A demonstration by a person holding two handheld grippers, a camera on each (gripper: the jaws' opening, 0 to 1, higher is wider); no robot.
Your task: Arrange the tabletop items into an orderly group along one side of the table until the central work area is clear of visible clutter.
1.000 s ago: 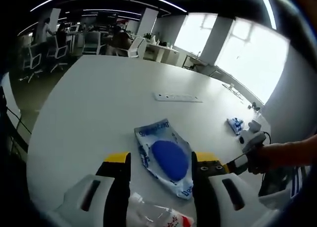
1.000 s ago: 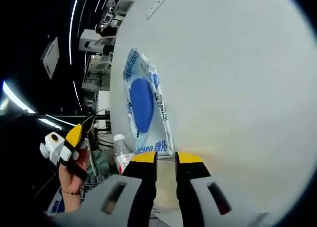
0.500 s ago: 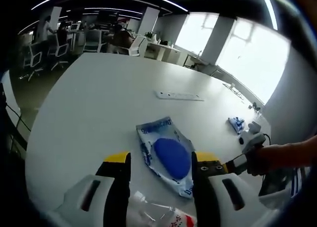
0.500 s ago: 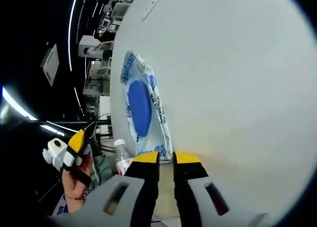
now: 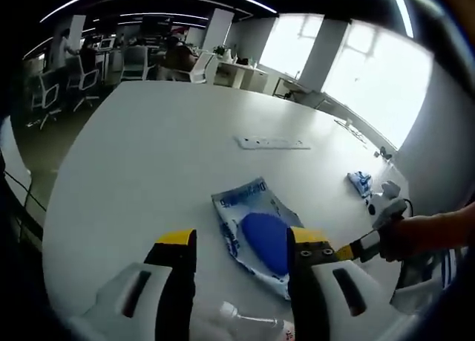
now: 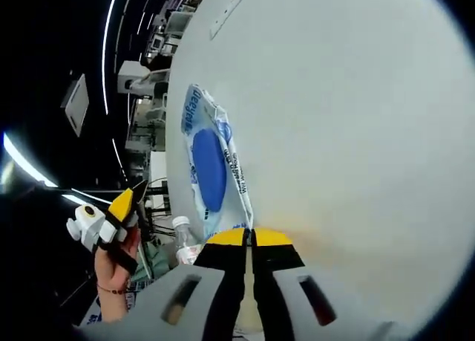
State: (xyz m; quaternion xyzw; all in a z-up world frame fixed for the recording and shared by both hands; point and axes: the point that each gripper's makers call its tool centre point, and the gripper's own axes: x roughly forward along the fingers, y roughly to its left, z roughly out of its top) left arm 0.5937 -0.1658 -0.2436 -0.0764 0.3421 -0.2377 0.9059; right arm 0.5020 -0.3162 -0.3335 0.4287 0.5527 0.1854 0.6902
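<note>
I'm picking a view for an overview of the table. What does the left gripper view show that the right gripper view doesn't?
Left gripper view alone: a small blue item farther along the table, bright windows, office chairs.

Right gripper view alone: the right gripper with jaws together by the pouch's corner.

Shared: the white table, the blue-and-white pouch, the clear bottle, the power strip.

blue print on white packet (image 5: pixel 256 233), too blurred to read

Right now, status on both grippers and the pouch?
Left gripper open, straddling blue-and-white pouch. Right gripper shut at pouch's near edge; grip unclear. Water bottle lying beside pouch.
</note>
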